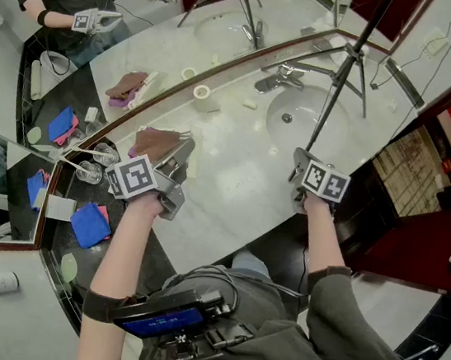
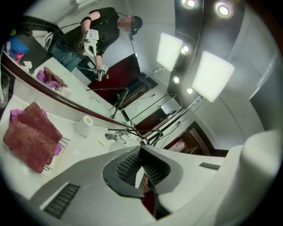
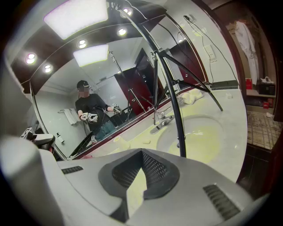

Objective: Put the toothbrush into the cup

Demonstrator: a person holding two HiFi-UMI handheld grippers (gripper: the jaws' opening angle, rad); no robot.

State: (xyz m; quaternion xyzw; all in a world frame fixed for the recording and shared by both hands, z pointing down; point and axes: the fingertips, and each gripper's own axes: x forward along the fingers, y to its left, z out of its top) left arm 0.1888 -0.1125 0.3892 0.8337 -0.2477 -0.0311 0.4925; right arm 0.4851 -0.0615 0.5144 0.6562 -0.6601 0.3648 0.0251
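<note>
Both pairs of tongs hang shut and empty over the white marble tabletop [image 1: 234, 180] as the job of putting the toothbrush into the cup waits to begin.

One long mirror [image 1: 146, 31] runs along the back and doubles much of what lies on the tabletop, so I count only what sits on my side of its frame. There is one basin [image 1: 301, 115] with one faucet [image 1: 277, 78] behind it. One black tripod [image 1: 339, 87] straddles the basin, its legs splayed for footing; it looks like recording gear rather than part of the task.

One brown towel [image 1: 157, 142] lies folded near the mirror, just ahead of my left tongs [image 1: 181, 150]. These point almost level at it with the jaws pressed together on nothing. My right tongs [image 1: 298, 159], the second of the two pairs, tilt down at the basin's near rim, also closed and holding nothing. I judge both to be waiting, with no grasp begun.

One white cup [image 1: 202, 93] stands upright against the mirror's foot with its mouth open upward, ready to take a brush, well apart from either pair.

I cannot pick out the toothbrush with certainty. A pale sliver [image 2: 64, 141] at the towel's edge may be it.
</note>
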